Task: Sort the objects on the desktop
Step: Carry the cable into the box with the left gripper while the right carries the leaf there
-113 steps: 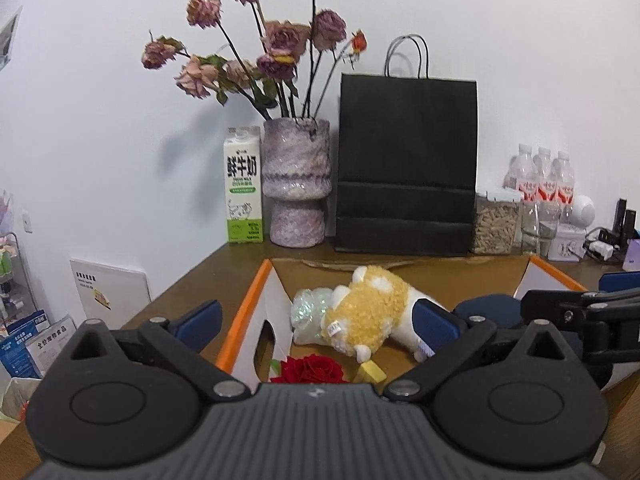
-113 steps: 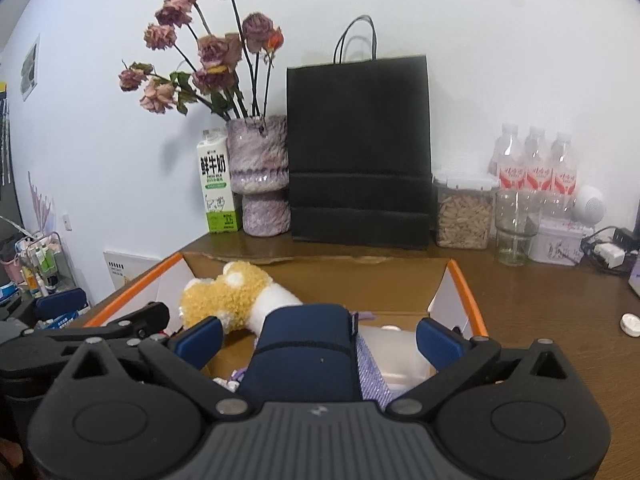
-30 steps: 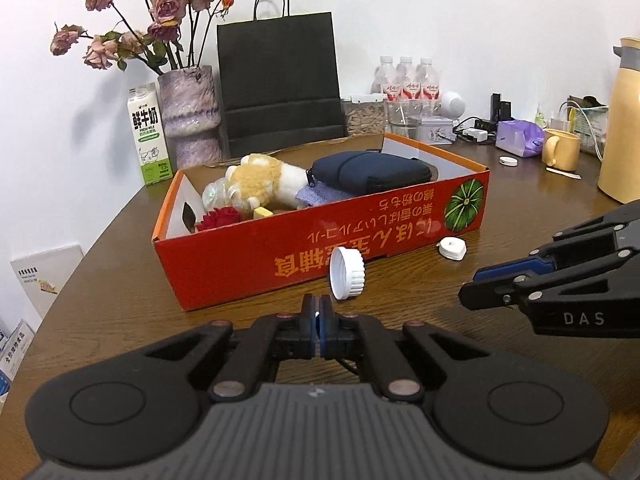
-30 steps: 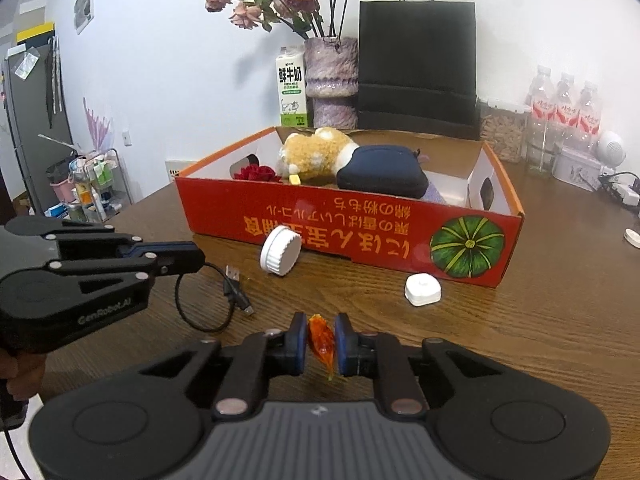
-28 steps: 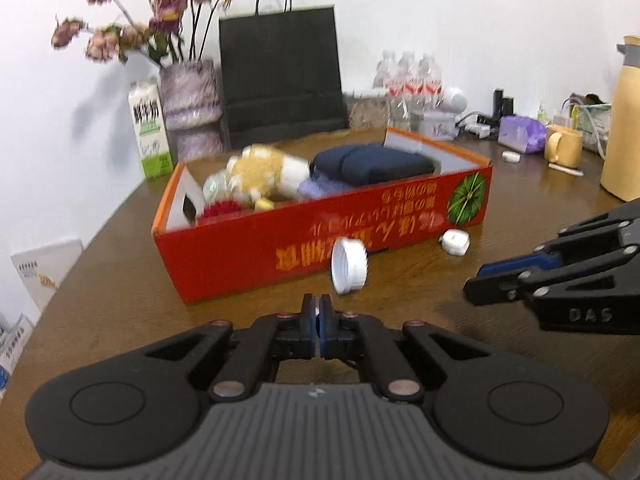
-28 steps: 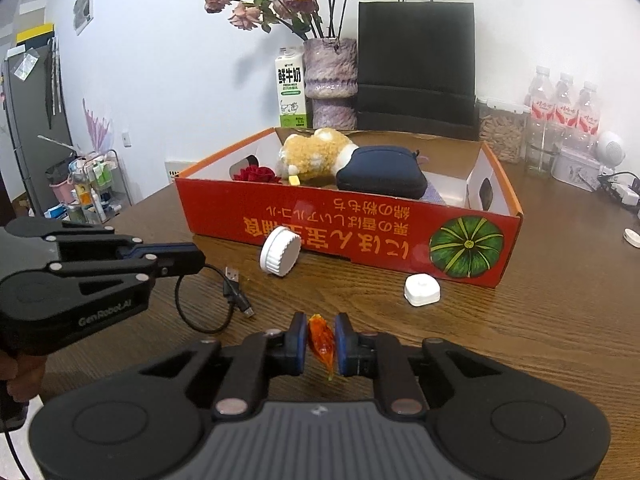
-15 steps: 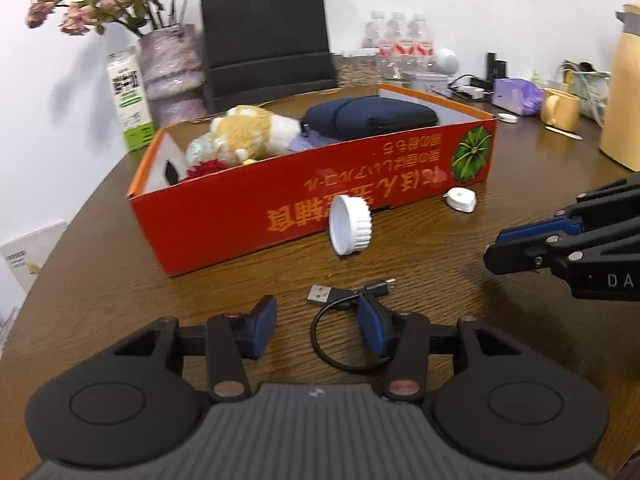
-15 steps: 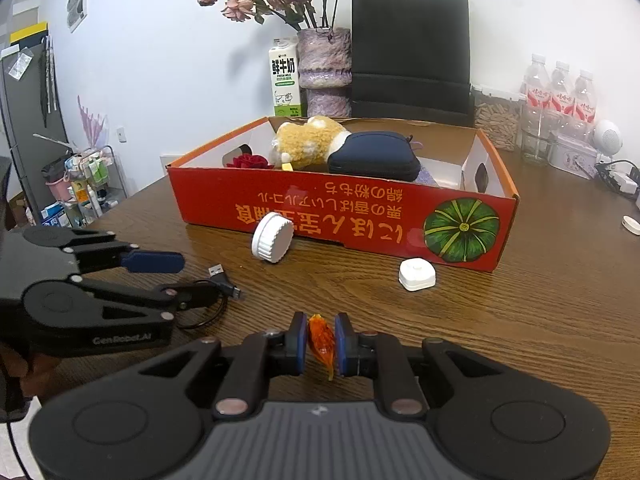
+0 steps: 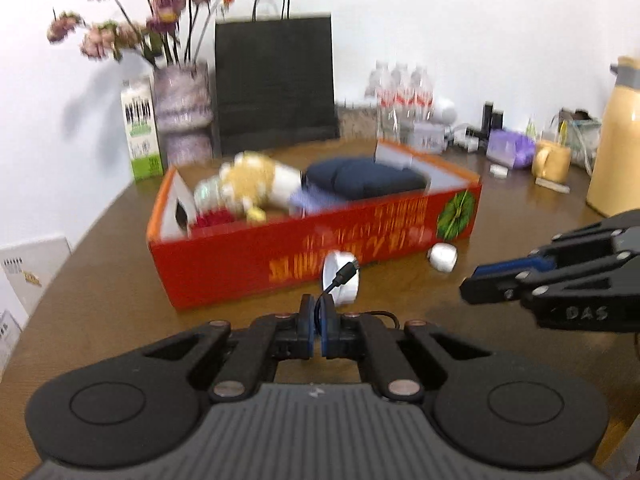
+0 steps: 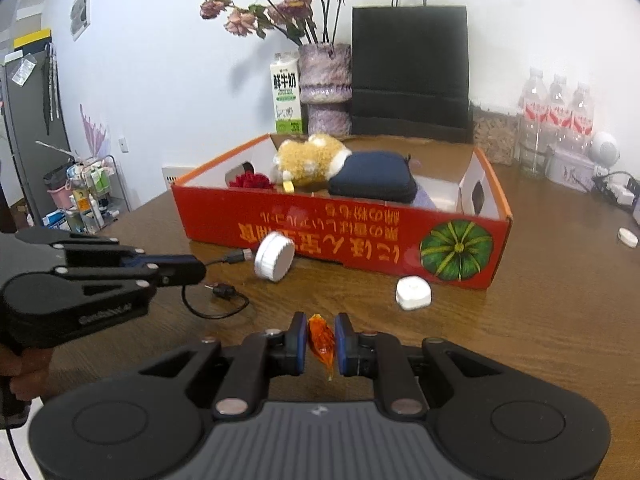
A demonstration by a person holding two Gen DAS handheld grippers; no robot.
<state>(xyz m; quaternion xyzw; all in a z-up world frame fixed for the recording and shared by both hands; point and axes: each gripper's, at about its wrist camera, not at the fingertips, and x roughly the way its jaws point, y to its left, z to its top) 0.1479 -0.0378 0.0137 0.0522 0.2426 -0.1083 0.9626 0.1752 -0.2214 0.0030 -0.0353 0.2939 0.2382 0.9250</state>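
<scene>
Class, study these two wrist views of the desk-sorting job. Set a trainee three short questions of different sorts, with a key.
1. True or false: the right gripper pinches an orange cellophane-wrapped sweet.
2. What does the left gripper hold? A) round white screw lid B) thin black USB cable C) small white square case
3. Which dark soft item lies in the red cardboard box beside the yellow plush toy?

Key: 1 true. 2 B, the thin black USB cable. 3 the navy zipped pouch.
</scene>
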